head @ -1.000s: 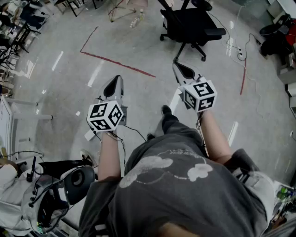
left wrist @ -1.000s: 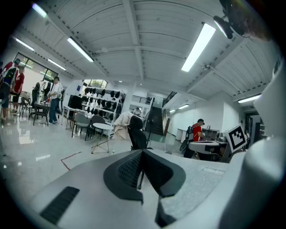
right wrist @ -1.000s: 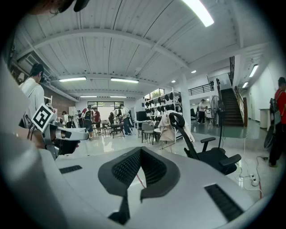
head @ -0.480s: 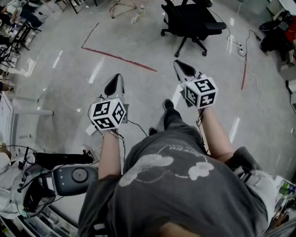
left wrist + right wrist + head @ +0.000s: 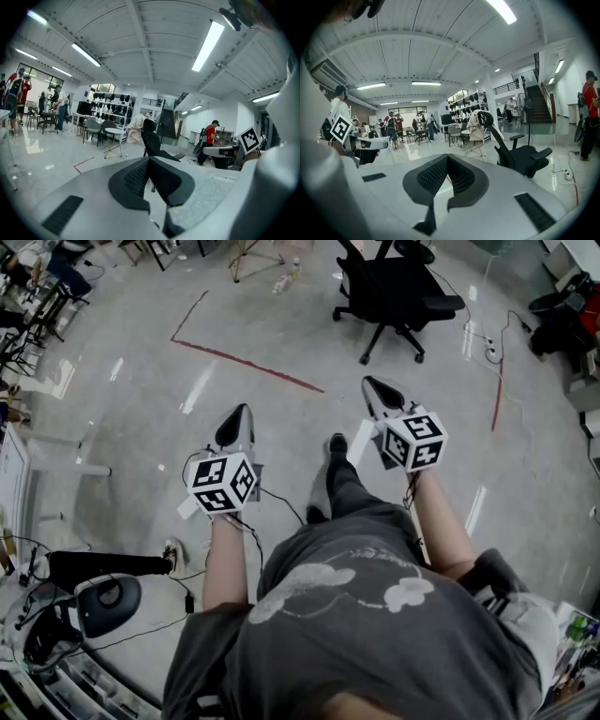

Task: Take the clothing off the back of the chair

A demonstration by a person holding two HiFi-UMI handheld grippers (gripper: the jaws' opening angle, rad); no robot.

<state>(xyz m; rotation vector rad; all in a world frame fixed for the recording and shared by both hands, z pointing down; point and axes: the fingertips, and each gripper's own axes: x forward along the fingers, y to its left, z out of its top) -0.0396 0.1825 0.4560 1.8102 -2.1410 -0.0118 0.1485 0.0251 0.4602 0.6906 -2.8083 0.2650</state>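
A beige garment (image 5: 476,125) hangs over the back of a chair far across the room, partly behind the black office chair (image 5: 520,157). In the left gripper view the beige garment (image 5: 135,127) shows beside a small round table (image 5: 115,131). My left gripper (image 5: 234,420) and right gripper (image 5: 377,390) are held out in front of me over bare floor, well short of the garment. The left gripper (image 5: 149,160) has its jaws closed together with nothing in them. The right gripper (image 5: 448,158) is also shut and empty.
The black office chair (image 5: 398,292) stands on castors ahead and to the right. A red tape line (image 5: 248,362) crosses the floor. Cables and a power strip (image 5: 483,334) lie at the right. Equipment (image 5: 98,601) sits at my lower left. People stand at distant tables (image 5: 56,101).
I have walked forward: the black chair and the red tape line have come nearer, and the equipment at the lower left has slid back. Both grippers stay shut.
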